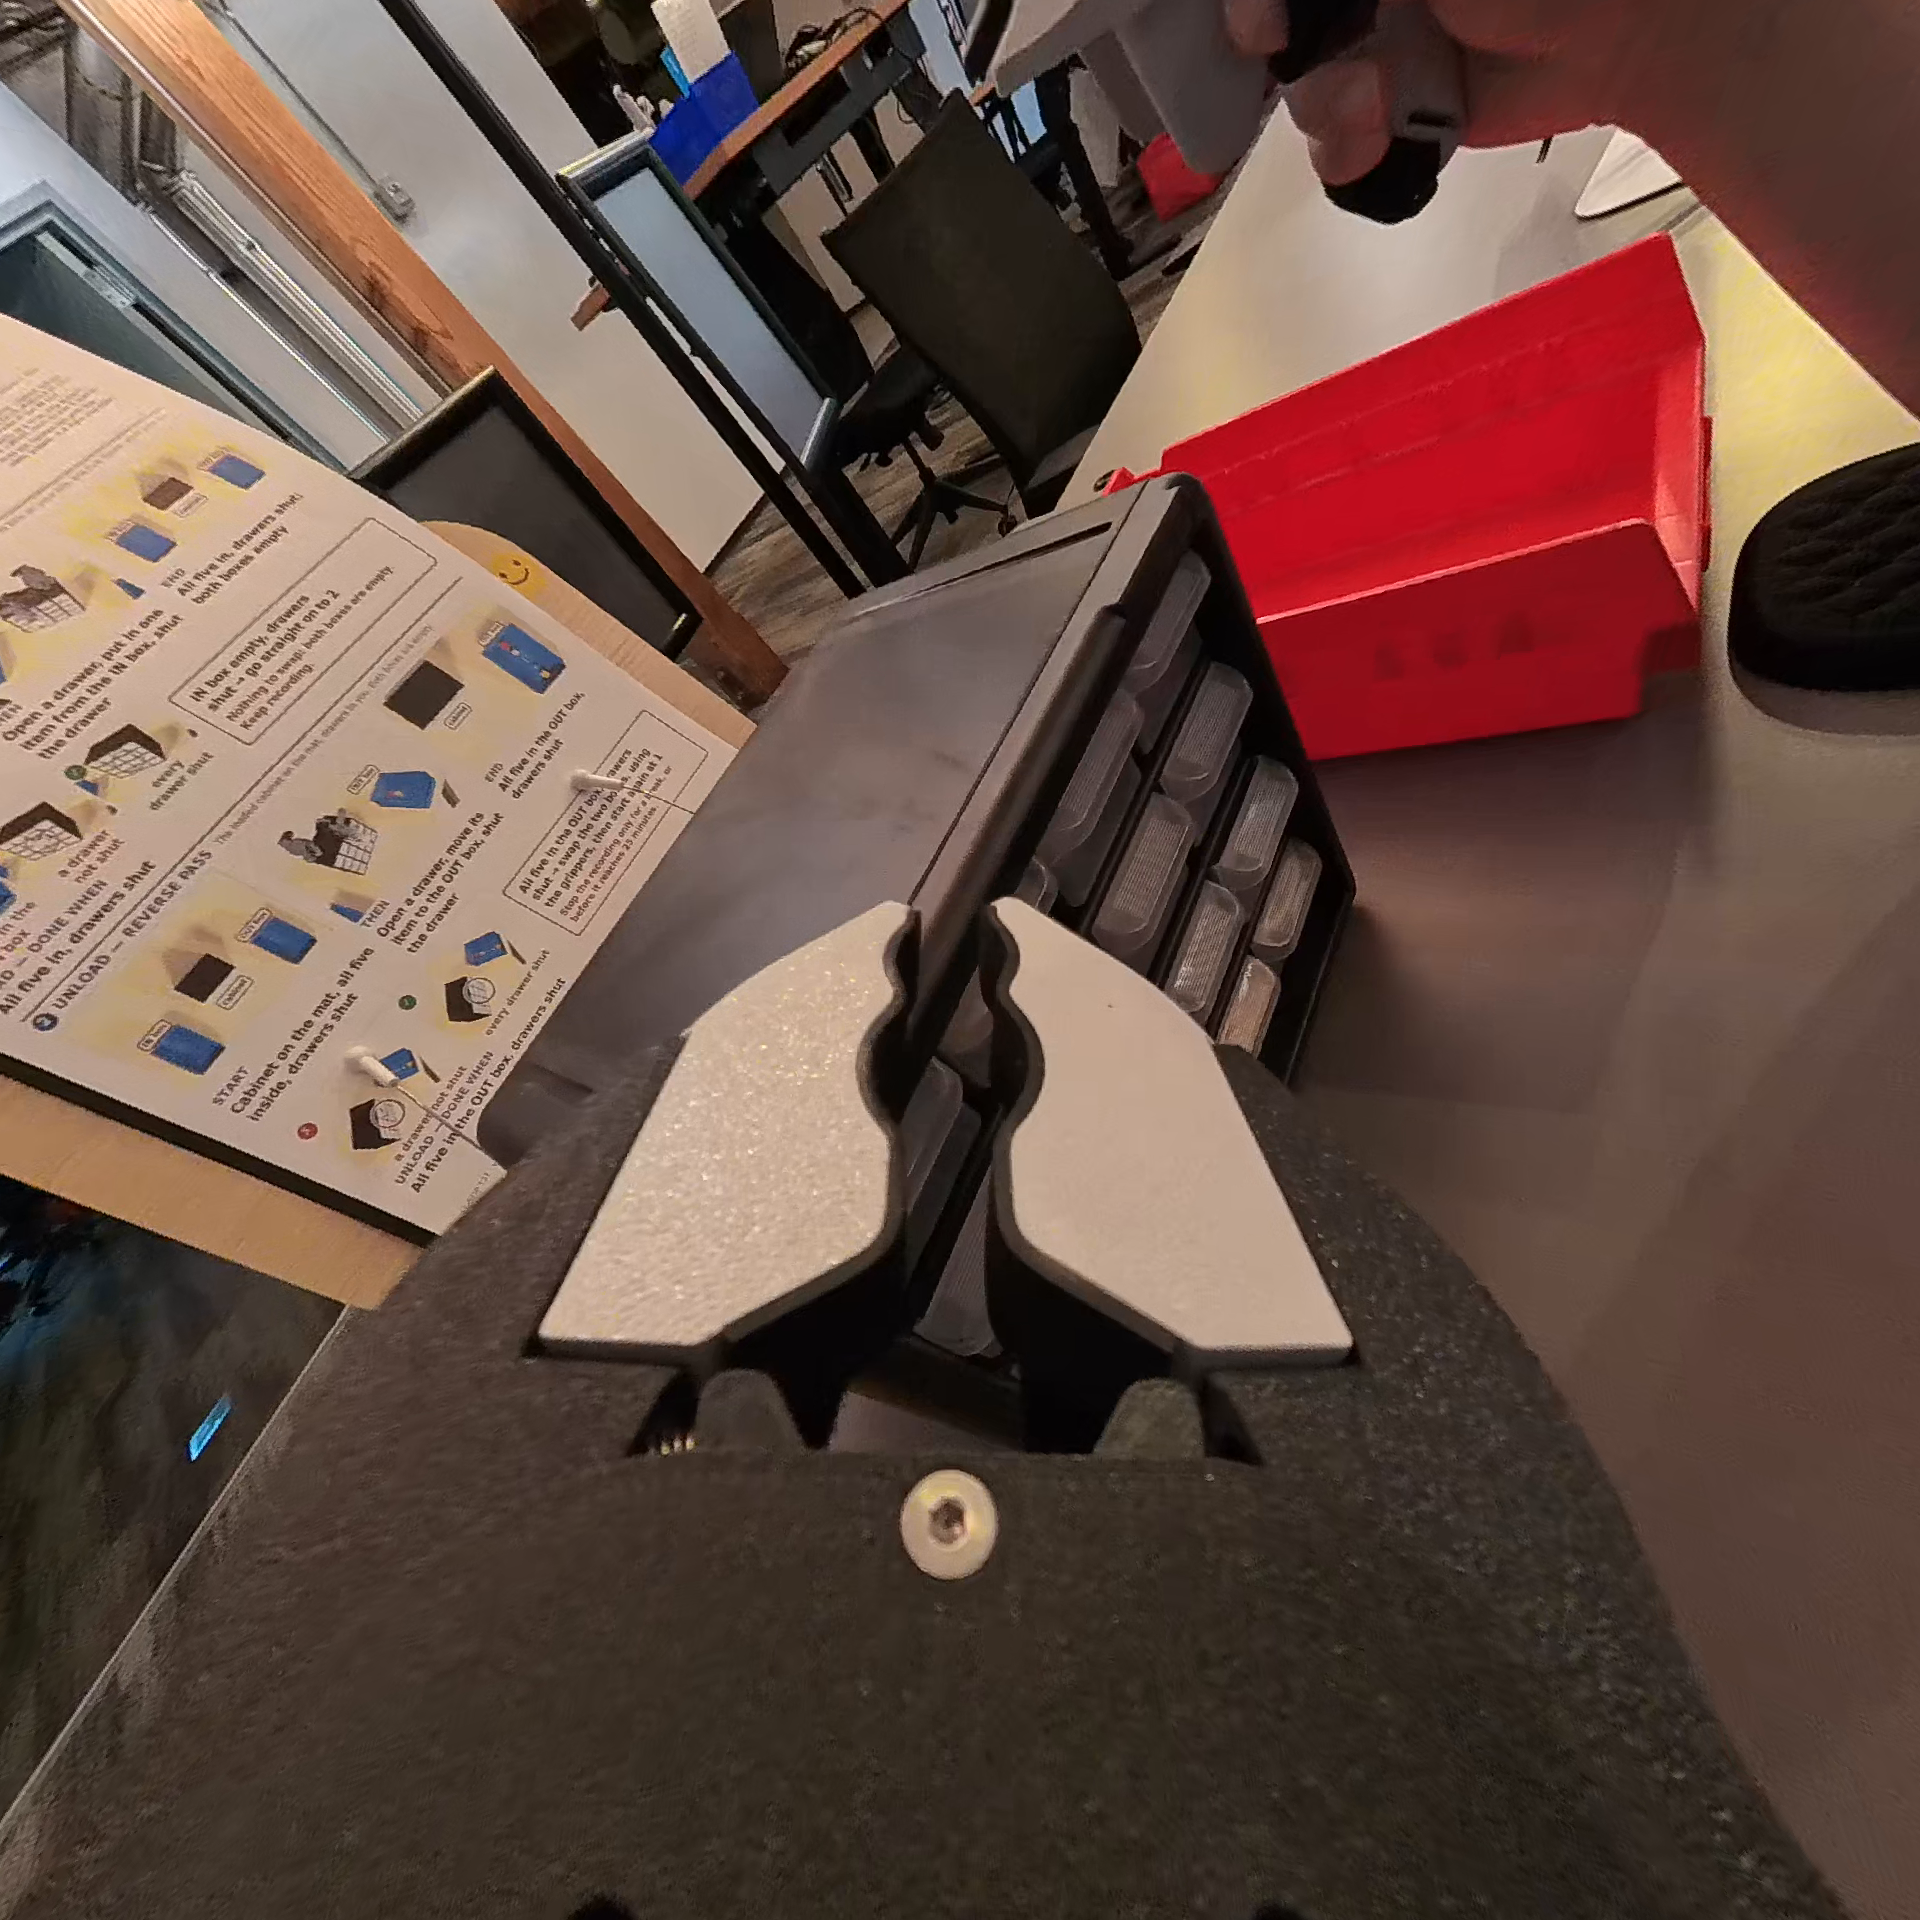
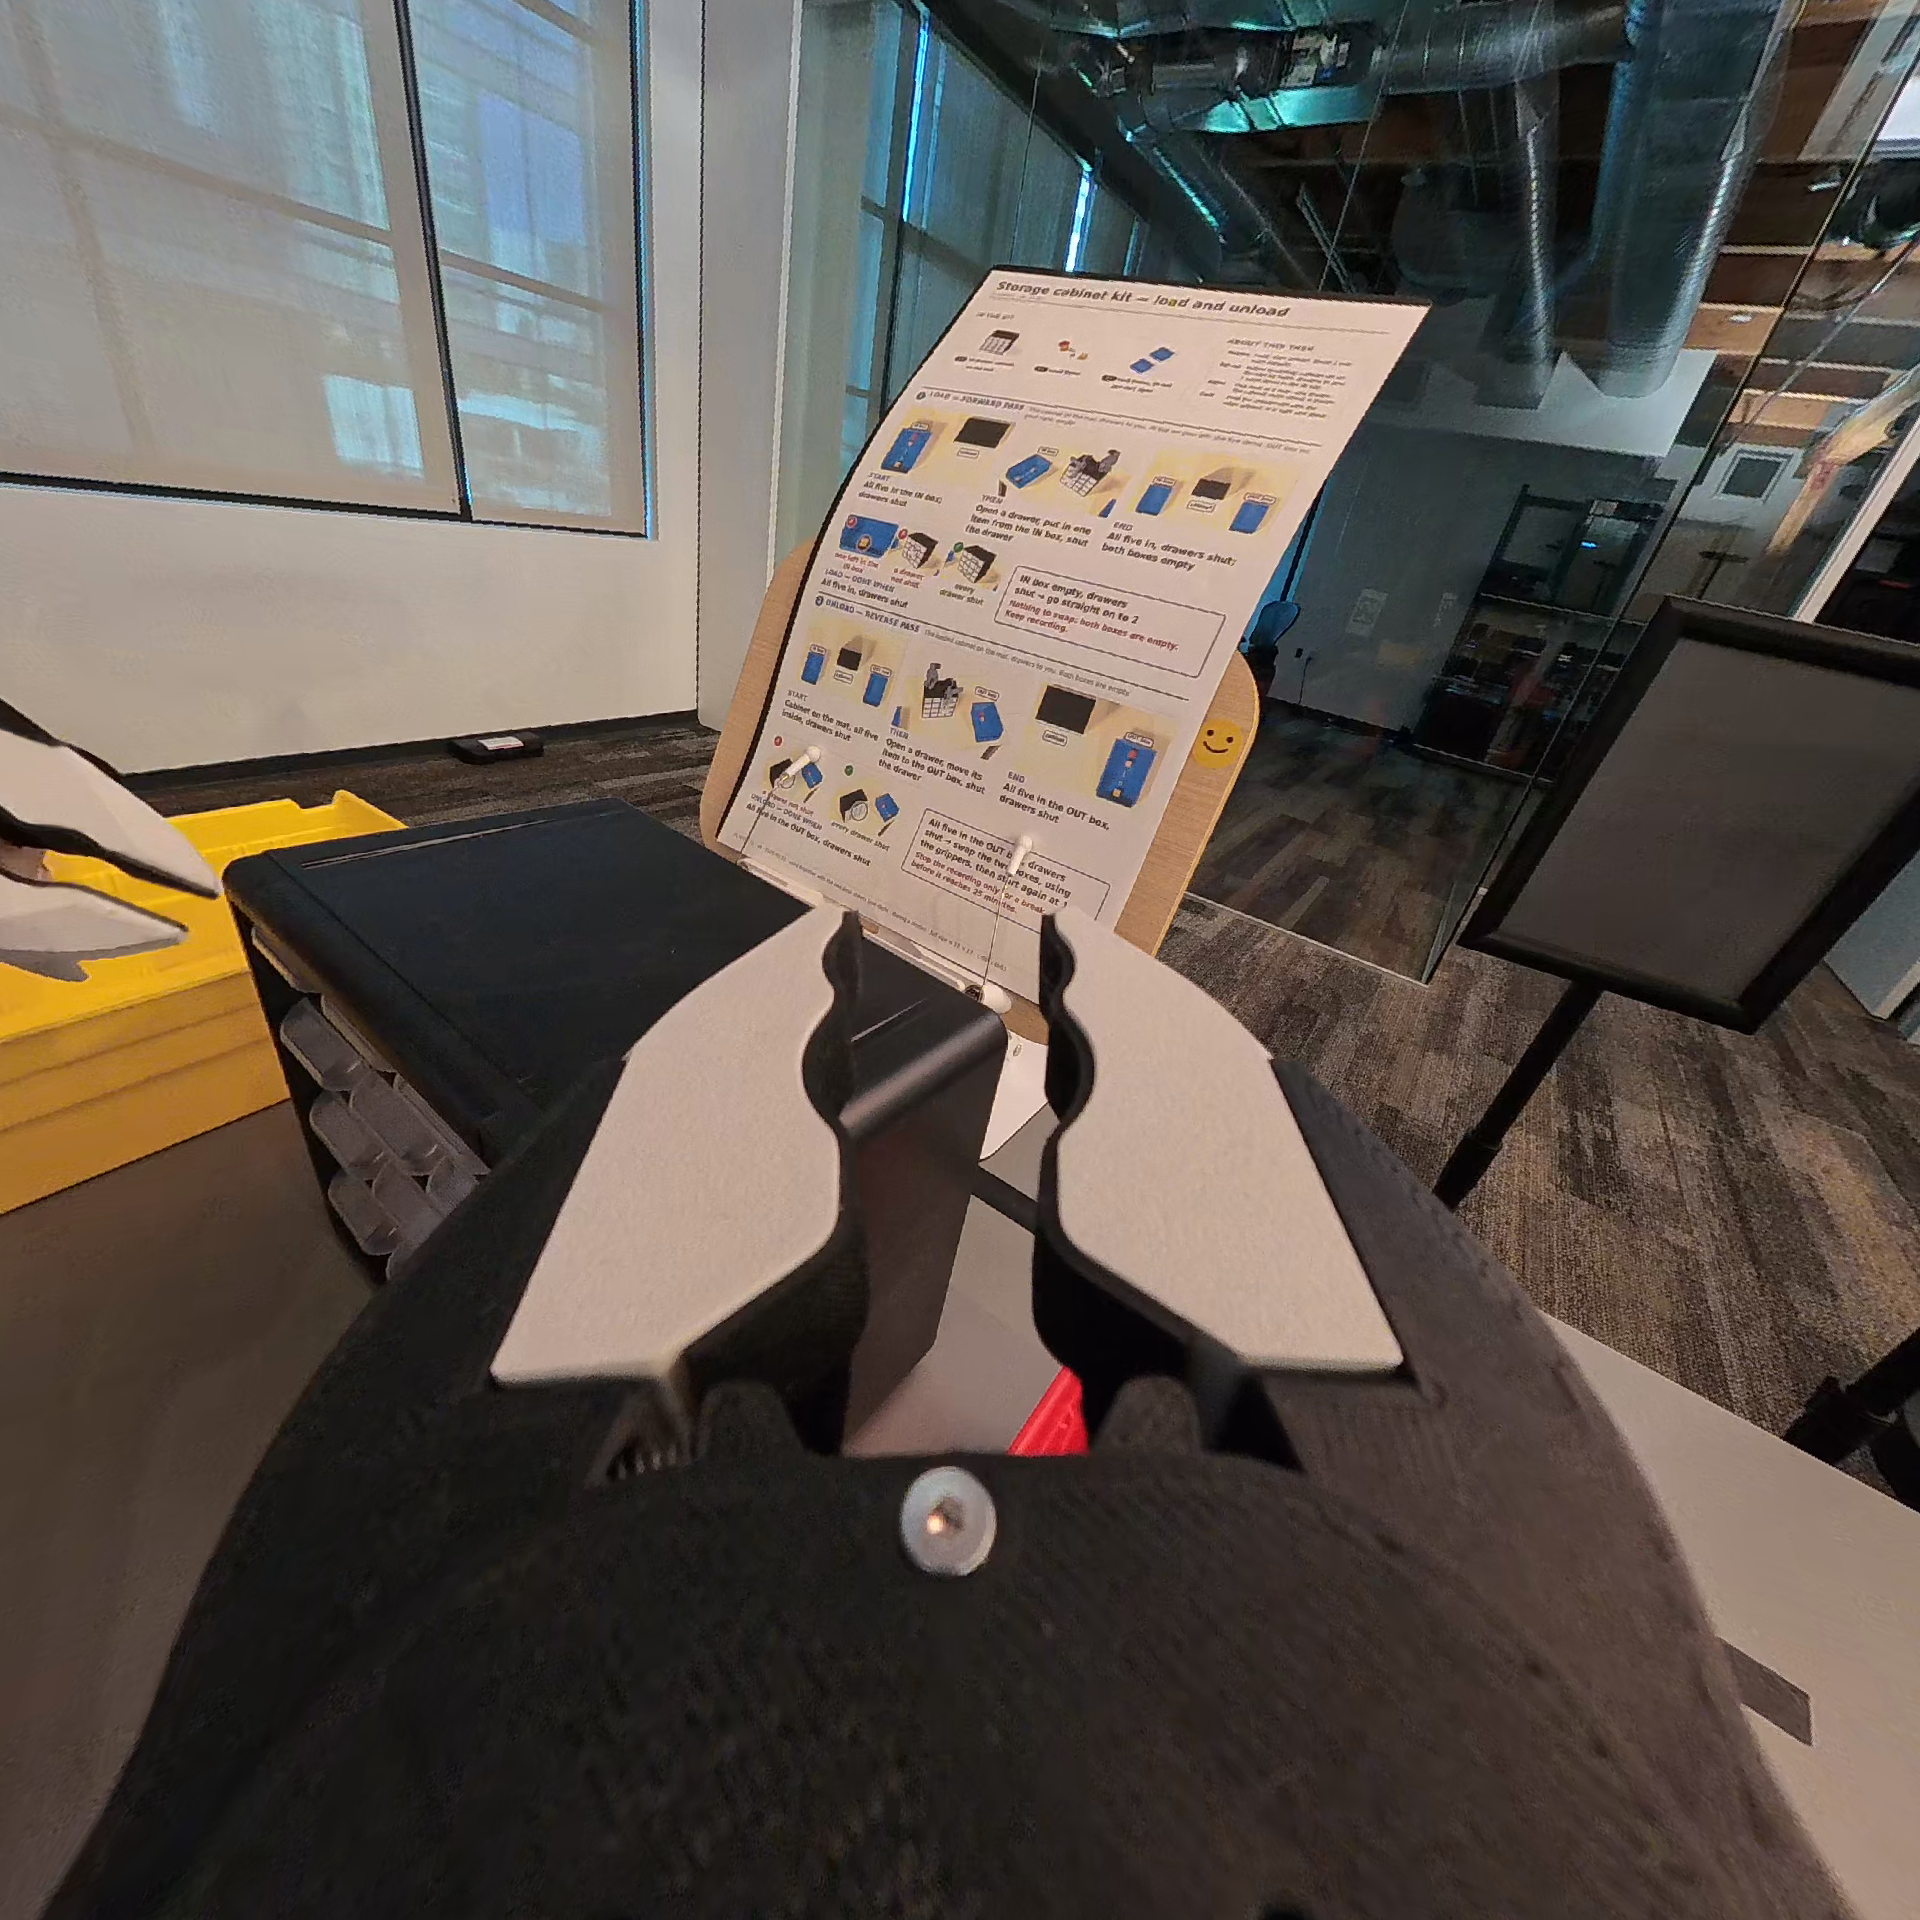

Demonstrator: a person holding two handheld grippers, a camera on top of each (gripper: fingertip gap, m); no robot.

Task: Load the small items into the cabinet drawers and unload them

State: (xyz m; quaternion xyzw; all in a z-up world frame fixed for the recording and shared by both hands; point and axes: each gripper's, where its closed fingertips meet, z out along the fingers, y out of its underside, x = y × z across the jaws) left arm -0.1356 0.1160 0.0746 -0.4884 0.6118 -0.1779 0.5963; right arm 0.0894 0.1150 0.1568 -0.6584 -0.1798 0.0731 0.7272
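The black cabinet (image 1: 862,790) with small clear drawers (image 1: 1195,821) stands on the grey table; all visible drawers are pushed in. My left gripper (image 1: 951,925) is closed on the cabinet's top front edge, which sits pinched between the two fingers. In the right wrist view, the cabinet (image 2: 499,935) lies ahead and left, and my right gripper (image 2: 945,935) straddles its far right top corner with a gap beside the right finger, jaws apart. The left gripper's fingers (image 2: 83,894) show at the left edge of that view. No small items are visible.
A red bin (image 1: 1475,582) sits right of the cabinet, and a yellow bin (image 2: 114,1039) sits on its other side. A black round pad (image 1: 1839,582) lies on the table. An instruction sheet (image 2: 1039,623) on a wooden stand rises behind the cabinet. A hand (image 1: 1558,73) holds the right gripper. There is about 25 cm between the tips of the two grippers.
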